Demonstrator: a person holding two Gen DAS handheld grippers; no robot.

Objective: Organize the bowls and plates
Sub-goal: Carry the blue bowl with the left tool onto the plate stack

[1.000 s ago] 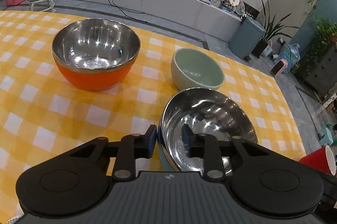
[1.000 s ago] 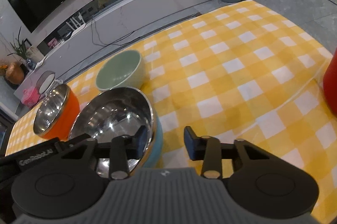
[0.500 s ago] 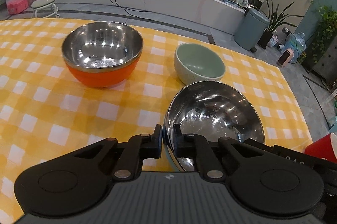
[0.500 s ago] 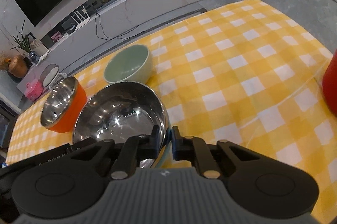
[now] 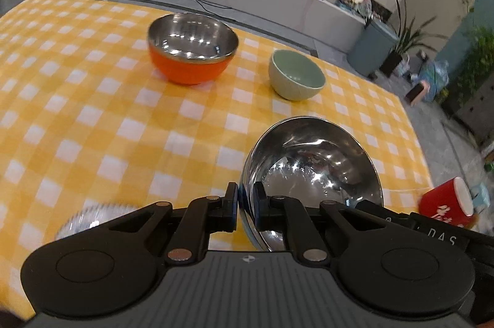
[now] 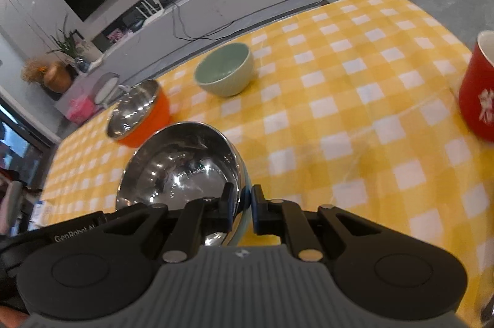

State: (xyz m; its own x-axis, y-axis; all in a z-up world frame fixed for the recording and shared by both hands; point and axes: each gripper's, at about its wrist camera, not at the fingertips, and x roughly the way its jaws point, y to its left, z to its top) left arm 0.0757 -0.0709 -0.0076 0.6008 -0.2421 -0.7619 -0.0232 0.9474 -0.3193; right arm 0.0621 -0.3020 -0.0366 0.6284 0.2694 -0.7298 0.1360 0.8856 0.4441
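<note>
A steel bowl with a blue outside (image 5: 311,170) is held by both grippers above the yellow checked tablecloth. My left gripper (image 5: 245,206) is shut on its left rim. My right gripper (image 6: 242,204) is shut on its right rim; the bowl also shows in the right wrist view (image 6: 182,170). An orange bowl with a steel inside (image 5: 191,50) (image 6: 139,115) stands further back on the left. A pale green bowl (image 5: 296,75) (image 6: 225,70) stands to its right.
A red cup (image 5: 447,204) (image 6: 478,90) stands near the table's right edge. A clear ribbed glass dish (image 5: 92,220) lies by the near left. A long white cabinet and a grey bin (image 5: 370,47) stand beyond the table.
Both grippers closed on the rim of the blue steel bowl and lifted it. The views have pulled back and up, so the other bowls look further away.
</note>
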